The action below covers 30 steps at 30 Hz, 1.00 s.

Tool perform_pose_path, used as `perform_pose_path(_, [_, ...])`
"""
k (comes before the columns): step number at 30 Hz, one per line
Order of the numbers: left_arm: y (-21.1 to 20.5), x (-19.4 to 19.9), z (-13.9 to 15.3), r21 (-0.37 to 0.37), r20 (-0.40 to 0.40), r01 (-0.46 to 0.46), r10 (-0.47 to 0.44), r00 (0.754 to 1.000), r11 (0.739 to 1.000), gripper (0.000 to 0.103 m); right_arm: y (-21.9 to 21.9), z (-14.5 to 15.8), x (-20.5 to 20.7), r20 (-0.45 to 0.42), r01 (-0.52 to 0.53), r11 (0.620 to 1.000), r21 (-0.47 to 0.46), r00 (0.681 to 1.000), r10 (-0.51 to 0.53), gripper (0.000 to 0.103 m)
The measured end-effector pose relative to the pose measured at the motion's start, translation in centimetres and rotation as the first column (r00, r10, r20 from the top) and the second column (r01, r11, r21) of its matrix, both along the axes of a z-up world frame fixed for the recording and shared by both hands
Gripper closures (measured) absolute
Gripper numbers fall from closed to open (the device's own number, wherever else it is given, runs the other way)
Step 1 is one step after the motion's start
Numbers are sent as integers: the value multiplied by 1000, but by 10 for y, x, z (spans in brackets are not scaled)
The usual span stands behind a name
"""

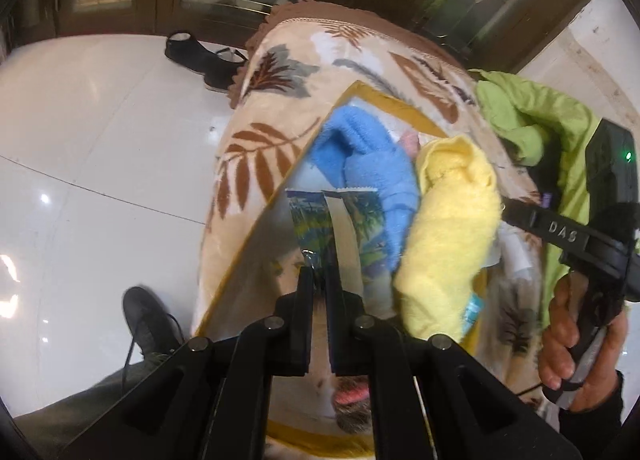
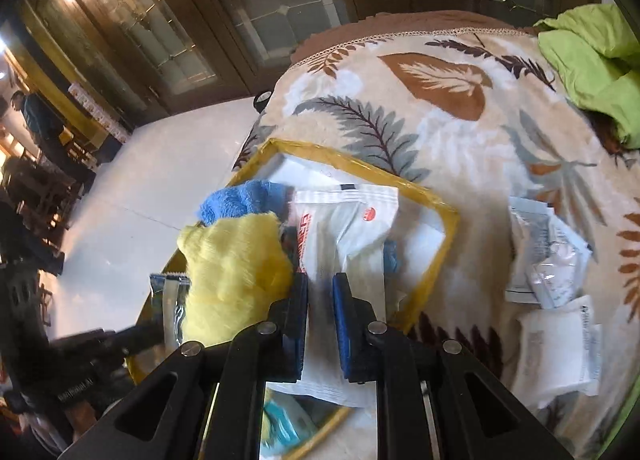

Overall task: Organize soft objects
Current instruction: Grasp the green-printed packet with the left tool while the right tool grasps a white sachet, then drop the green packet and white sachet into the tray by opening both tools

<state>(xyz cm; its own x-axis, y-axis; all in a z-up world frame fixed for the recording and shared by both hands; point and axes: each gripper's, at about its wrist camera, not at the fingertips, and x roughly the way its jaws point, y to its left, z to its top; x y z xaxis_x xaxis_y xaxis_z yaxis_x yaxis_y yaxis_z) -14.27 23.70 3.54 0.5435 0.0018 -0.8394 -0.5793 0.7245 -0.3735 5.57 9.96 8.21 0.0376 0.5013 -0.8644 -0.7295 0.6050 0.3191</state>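
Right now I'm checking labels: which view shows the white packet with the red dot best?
The right wrist view: the white packet lies face-up between the right hand-held gripper fingers, red dot and print visible. In the left wrist view the yellow towel hides it.

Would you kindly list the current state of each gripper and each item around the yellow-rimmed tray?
left gripper: shut on the printed sachet.
right gripper: shut on the white packet, held over the tray.
yellow towel: bunched, in the tray.
blue towel: crumpled, in the tray.
white packets: lying loose on the blanket, outside the tray.
green cloth: crumpled on the blanket.
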Motion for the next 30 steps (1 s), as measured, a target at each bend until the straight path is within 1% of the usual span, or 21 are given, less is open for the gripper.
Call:
perform_pose_path(3, [-1, -2, 0, 10, -2, -16, 17, 1000, 1000, 96, 6, -5, -6, -8, 7, 1000, 28, 1000, -7, 88])
perform_pose_path(5, [-1, -3, -1, 31, -14, -27, 28, 1000, 999, 92, 7, -8, -10, 24, 7, 1000, 24, 1000, -8, 85])
perform_pose_path(7, [-1, -4, -3, 27, -11, -32, 32, 999, 999, 83, 2, -11, -11, 13, 30, 999, 29, 999, -30, 78])
perform_pose_path(8, [0, -4, -3, 28, -10, -35, 36, 999, 999, 79, -2, -11, -10, -3, 40, 998, 47, 999, -40, 77])
perform_pose_path(9, [0, -6, -2, 25, -4, -42, 42, 999, 999, 69, -8, -6, -10, -14, 48, 996, 73, 999, -47, 77])
perform_pose_path(10, [-1, -10, 3, 21, 28, -50, 50, 998, 999, 55, -17, 1, -11, -19, 62, 992, 107, 998, -60, 71])
perform_pose_path(11, [-2, -11, 7, 26, 44, -53, 52, 998, 998, 48, -26, 7, -12, -18, 77, 989, 128, 997, -75, 56])
perform_pose_path(12, [-7, -14, 15, 56, 66, -56, 52, 996, 997, 41, -37, 15, -14, -11, 98, 984, 147, 995, -98, 47])
perform_pose_path(13, [-12, -16, 20, 82, 77, -51, 45, 996, 995, 40, -48, 23, -17, -6, 118, 979, 168, 993, -119, 36])
perform_pose_path(15, [-25, -19, 31, 138, 90, -36, 24, 996, 990, 40, -75, 36, -23, -26, 144, 963, 226, 990, -142, 36])
perform_pose_path(16, [-35, -22, 37, 184, 88, -38, 22, 996, 982, 40, -88, 39, -25, -40, 151, 959, 241, 989, -146, 36])
perform_pose_path(19, [-70, -22, 53, 279, 83, 1, -26, 996, 960, 38, -130, 43, -30, -82, 202, 945, 256, 979, -187, 32])
perform_pose_path(21, [-89, -16, 61, 298, 73, 28, -52, 996, 954, 38, -155, 41, -34, -90, 227, 942, 247, 973, -211, 32])
perform_pose_path(24, [-116, -7, 69, 314, 62, 72, -96, 993, 947, 37, -185, 38, -38, -43, 246, 948, 201, 969, -242, 31])
perform_pose_path(26, [-129, 1, 71, 316, 56, 96, -119, 991, 944, 37, -204, 35, -38, -48, 276, 942, 193, 961, -272, 30])
perform_pose_path(28, [-143, 8, 72, 306, 53, 120, -143, 988, 945, 37, -221, 31, -34, -36, 320, 933, 165, 947, -319, 26])
perform_pose_path(30, [-155, 15, 73, 323, 48, 140, -164, 985, 936, 37, -234, 28, -30, -33, 346, 925, 153, 938, -346, 25])
